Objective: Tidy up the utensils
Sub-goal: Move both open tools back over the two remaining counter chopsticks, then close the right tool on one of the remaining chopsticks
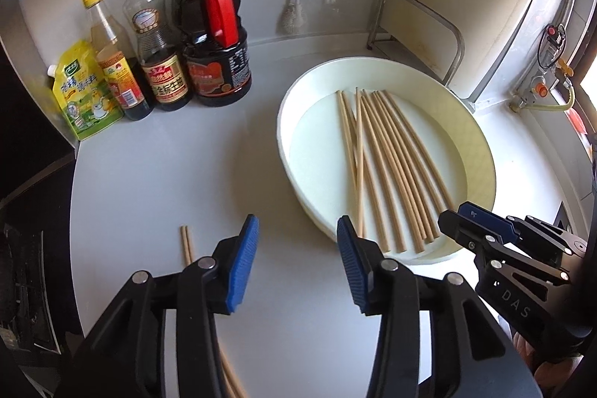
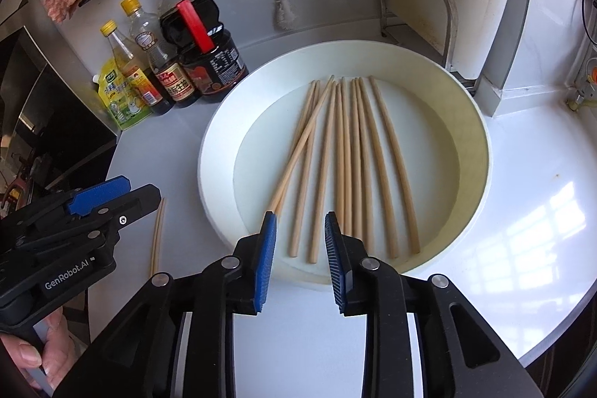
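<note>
Several wooden chopsticks (image 1: 388,166) (image 2: 347,155) lie roughly side by side in a round white basin (image 1: 287,122) (image 2: 209,152), one crossing the others at a slant. A separate pair of chopsticks (image 1: 186,245) (image 2: 158,234) rests on the white counter left of the basin. My left gripper (image 1: 296,230) (image 2: 127,196) hovers open over the counter between that pair and the basin's near rim, holding nothing. My right gripper (image 2: 300,222) (image 1: 459,219) is open above the basin's near edge, with the near ends of the chopsticks showing beyond its blue pads (image 2: 266,260), untouched.
Sauce bottles (image 1: 212,40) (image 2: 201,40) and a yellow seasoning pouch (image 1: 84,92) stand at the back left. A brush (image 1: 293,17) leans on the wall and a metal rack (image 1: 414,28) stands behind the basin. A dark stove (image 2: 44,122) borders the counter's left edge.
</note>
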